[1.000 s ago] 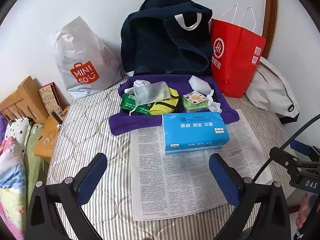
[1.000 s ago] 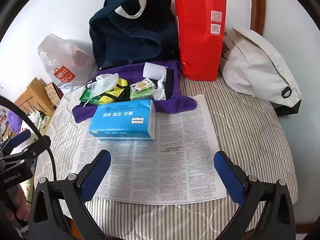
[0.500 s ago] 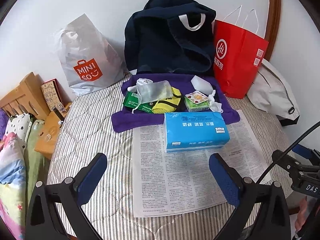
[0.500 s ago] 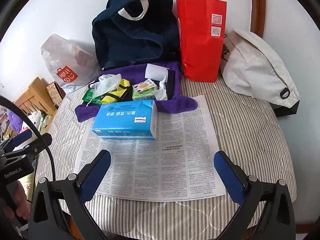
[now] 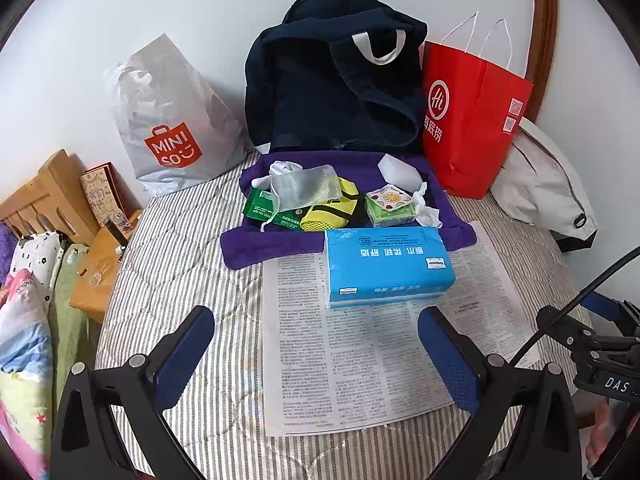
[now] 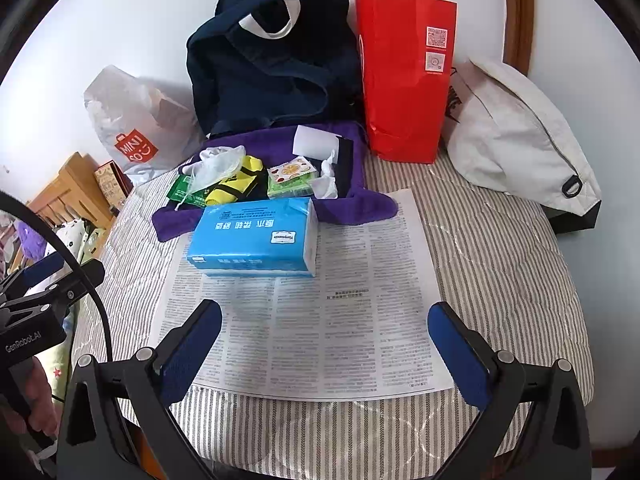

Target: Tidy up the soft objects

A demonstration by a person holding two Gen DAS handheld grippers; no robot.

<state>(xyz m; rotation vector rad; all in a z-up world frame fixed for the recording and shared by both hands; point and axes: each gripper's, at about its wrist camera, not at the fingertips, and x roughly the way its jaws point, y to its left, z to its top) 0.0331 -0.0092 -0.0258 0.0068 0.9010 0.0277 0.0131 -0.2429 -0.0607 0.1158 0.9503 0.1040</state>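
Tools both gape wide for me, left tool and right tool, above printed newspaper sheet, near blue plastic-wrapped tissue pack.

Both views have edged nearer the blue tissue pack.

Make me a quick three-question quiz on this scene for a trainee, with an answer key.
1. True or false: the blue tissue pack lies on the newspaper.
2. What stands right of the dark backpack? A) red paper bag B) a lamp C) a bottle
3. Are the left gripper and right gripper open or shut?

Key: 1 true; 2 A; 3 both open, holding nothing.
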